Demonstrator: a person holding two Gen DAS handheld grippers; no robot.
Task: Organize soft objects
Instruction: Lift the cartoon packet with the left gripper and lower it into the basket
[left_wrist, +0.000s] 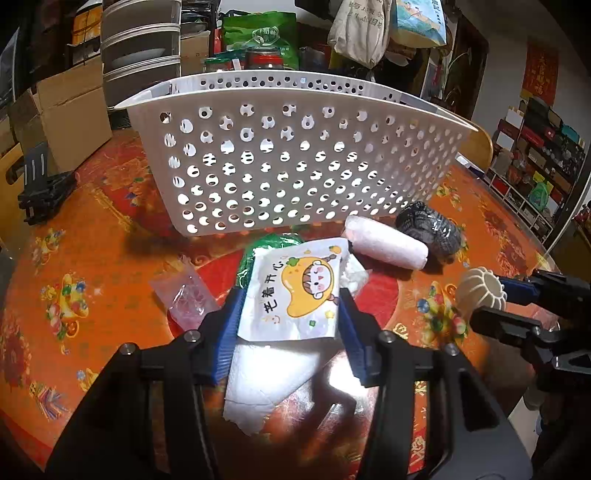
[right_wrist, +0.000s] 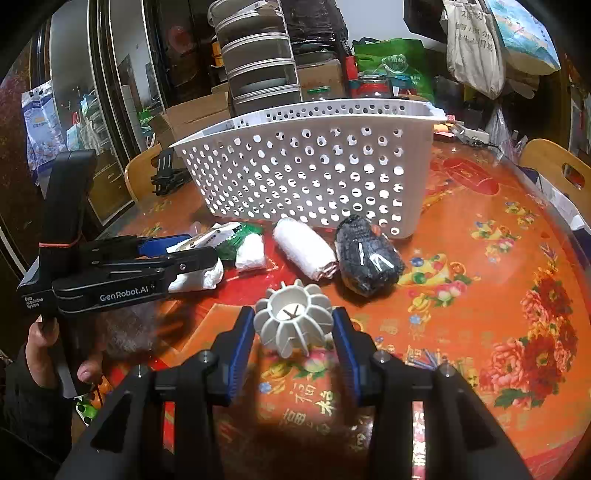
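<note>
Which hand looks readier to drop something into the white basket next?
Left, probably. The left gripper has its fingers around the cartoon tissue pack, directly facing the white basket. The right gripper straddles the ribbed white ball, farther back from the basket.

Both views are bright in the middle and fall off to black vignette at the corners, with strong fisheye bending: the basket (left_wrist: 295, 155) rim bows into an arc. Light comes from above; glare washes out the white tissue (left_wrist: 266, 376) at 6 o'clock in the left view, and the table (right_wrist: 498, 295) shines at 2 o'clock in the right view. Soft shadows lie under both grippers at 6 o'clock. The background at 12 o'clock is dim. Near arms are slightly blurred.
</note>
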